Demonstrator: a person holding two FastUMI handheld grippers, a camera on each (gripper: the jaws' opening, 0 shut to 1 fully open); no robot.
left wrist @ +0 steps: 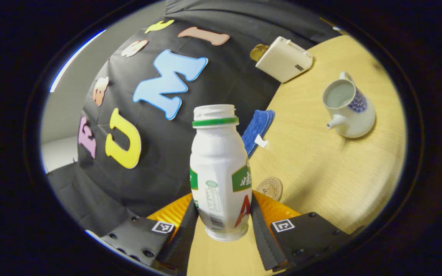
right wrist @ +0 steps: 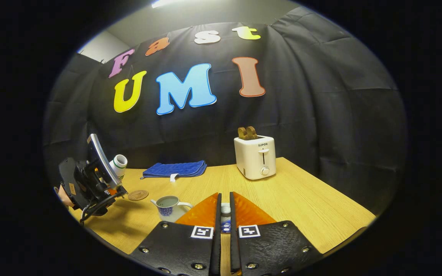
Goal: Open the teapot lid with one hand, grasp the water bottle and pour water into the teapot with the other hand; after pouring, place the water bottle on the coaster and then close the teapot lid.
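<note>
My left gripper (left wrist: pixel 223 224) is shut on a white water bottle (left wrist: pixel 219 172) with a green neck ring and no cap. In the left gripper view the round brown coaster (left wrist: pixel 271 188) lies on the table just right of the bottle, and the white teapot (left wrist: pixel 349 107) with a blue pattern stands open farther right, liquid inside. In the right gripper view my right gripper (right wrist: pixel 225 214) is shut on the small teapot lid (right wrist: pixel 225 220), held just right of the teapot (right wrist: pixel 168 207). The left gripper (right wrist: pixel 108 174) holds the bottle (right wrist: pixel 119 164) in the air at left, near the coaster (right wrist: pixel 138 195).
A white toaster (right wrist: pixel 254 157) with bread in it stands at the back of the wooden table (right wrist: pixel 301 199). A folded blue cloth (right wrist: pixel 175 169) lies along the back edge, left of the toaster. The black booth wall rises right behind the table.
</note>
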